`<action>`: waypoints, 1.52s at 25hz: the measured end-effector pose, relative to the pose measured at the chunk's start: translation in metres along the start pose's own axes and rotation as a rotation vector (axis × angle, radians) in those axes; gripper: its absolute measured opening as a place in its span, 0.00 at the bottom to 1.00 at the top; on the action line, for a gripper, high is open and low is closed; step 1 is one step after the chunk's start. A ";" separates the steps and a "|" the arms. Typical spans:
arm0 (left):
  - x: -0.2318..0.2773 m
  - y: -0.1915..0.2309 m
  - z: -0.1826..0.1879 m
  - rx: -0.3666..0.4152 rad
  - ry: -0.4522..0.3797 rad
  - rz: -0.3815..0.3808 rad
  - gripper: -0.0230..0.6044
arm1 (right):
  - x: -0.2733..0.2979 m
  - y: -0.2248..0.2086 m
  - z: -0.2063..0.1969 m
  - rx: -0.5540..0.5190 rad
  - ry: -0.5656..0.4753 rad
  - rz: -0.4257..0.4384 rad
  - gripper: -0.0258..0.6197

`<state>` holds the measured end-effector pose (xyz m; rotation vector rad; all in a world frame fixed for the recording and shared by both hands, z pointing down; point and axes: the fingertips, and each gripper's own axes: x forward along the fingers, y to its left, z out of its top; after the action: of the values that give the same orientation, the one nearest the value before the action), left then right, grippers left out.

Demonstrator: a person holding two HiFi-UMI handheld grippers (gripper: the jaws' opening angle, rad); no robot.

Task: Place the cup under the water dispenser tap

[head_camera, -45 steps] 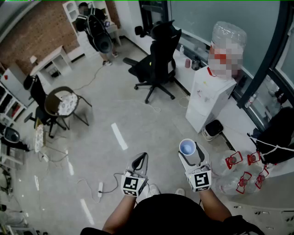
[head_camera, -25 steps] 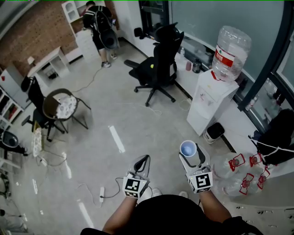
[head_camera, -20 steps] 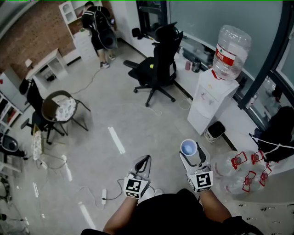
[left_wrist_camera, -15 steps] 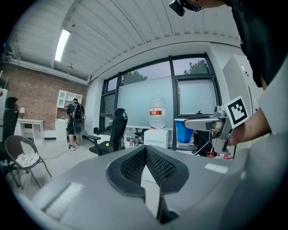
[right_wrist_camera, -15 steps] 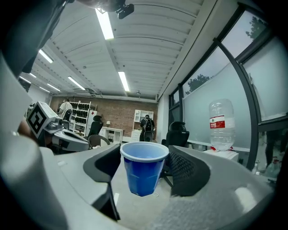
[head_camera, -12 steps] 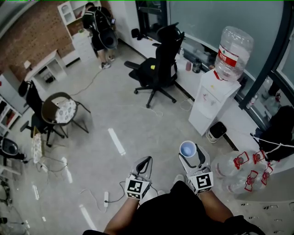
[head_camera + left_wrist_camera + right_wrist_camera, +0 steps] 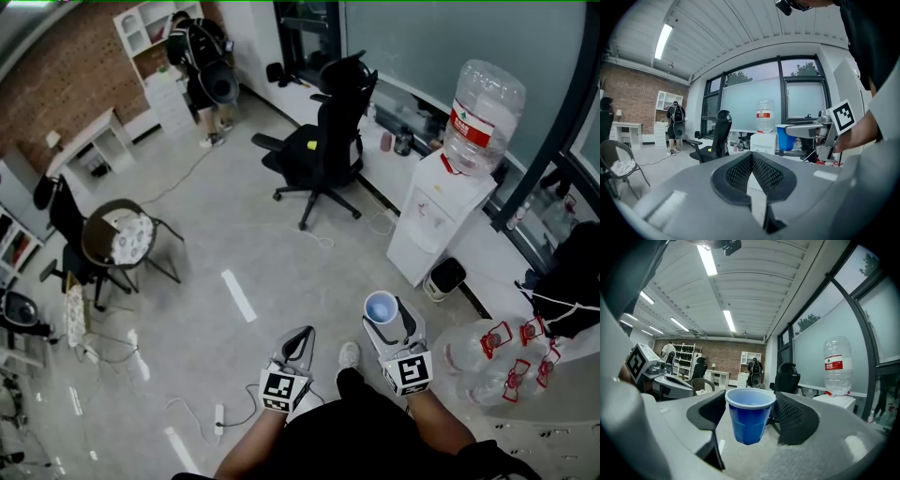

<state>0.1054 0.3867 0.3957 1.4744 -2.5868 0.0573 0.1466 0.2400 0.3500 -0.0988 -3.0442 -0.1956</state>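
Observation:
A blue plastic cup (image 7: pixel 750 414) stands upright between the pads of my right gripper (image 7: pixel 751 417), which is shut on it; the cup (image 7: pixel 381 307) shows from above in the head view, held over the floor. The white water dispenser (image 7: pixel 436 217) with its clear bottle (image 7: pixel 483 114) stands ahead and to the right, well apart from the cup. It also shows at the right of the right gripper view as the dispenser (image 7: pixel 836 401). My left gripper (image 7: pixel 298 344) is level beside the right one, its pads (image 7: pixel 743 169) touching and holding nothing.
A black office chair (image 7: pixel 323 145) stands ahead on the floor. A small bin (image 7: pixel 444 277) sits by the dispenser's foot. Empty water bottles (image 7: pixel 492 361) lie at the right. A round chair (image 7: pixel 114 234) and floor cables (image 7: pixel 220 412) are at the left. A person (image 7: pixel 199 70) stands far back.
Both grippers and the cup have moved forward across the floor toward the dispenser, which now sits a little lower and nearer in the head view. The grip on the cup is unchanged.

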 end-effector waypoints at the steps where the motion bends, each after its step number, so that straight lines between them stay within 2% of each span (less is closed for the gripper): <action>1: 0.007 0.002 -0.001 0.001 0.005 -0.005 0.06 | 0.006 -0.003 -0.002 0.007 0.001 -0.001 0.55; 13: 0.100 0.073 0.022 0.020 0.026 0.020 0.06 | 0.088 -0.071 -0.003 0.018 -0.001 -0.028 0.55; 27: 0.211 0.094 0.044 0.049 0.039 -0.021 0.06 | 0.156 -0.161 -0.007 0.033 -0.021 -0.070 0.55; 34: 0.248 0.106 0.060 0.058 0.015 -0.017 0.06 | 0.168 -0.198 0.002 0.029 -0.065 -0.124 0.55; 38: 0.267 0.109 0.065 0.062 0.015 -0.042 0.06 | 0.175 -0.216 0.002 0.039 -0.072 -0.160 0.55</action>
<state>-0.1296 0.2076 0.3796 1.5419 -2.5632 0.1435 -0.0431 0.0369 0.3370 0.1440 -3.1268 -0.1461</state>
